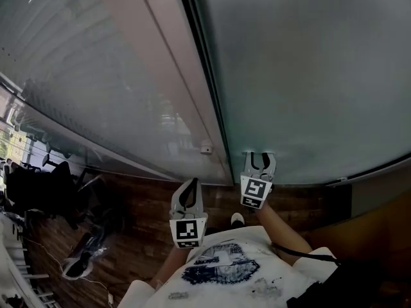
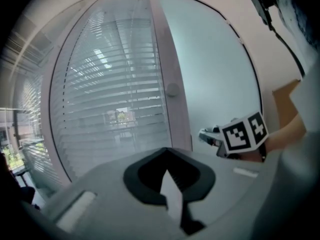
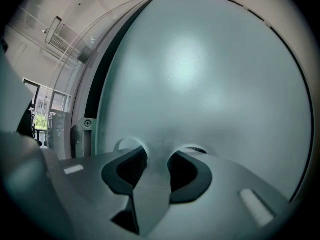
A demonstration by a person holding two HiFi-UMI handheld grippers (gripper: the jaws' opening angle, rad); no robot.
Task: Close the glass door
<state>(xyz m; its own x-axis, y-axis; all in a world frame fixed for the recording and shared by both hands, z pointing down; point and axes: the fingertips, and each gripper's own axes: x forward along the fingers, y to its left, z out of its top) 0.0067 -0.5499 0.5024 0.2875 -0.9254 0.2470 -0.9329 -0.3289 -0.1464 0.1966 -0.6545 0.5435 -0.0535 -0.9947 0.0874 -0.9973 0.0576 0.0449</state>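
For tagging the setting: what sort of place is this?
Probably an office: a frosted glass door, a glazed partition with slatted blinds, and dark office chairs on a wood floor.

Dark wood floor (image 1: 141,201) runs across the low part of the head view. Black office chairs (image 1: 38,185) are parked at about 9 o'clock, with cables (image 1: 38,252) trailing at 8. Slatted blinds (image 2: 110,94) hang up around 10, and daylight comes from a window (image 2: 9,154) far off at 9. There's a brown panel (image 1: 385,230) at 4.
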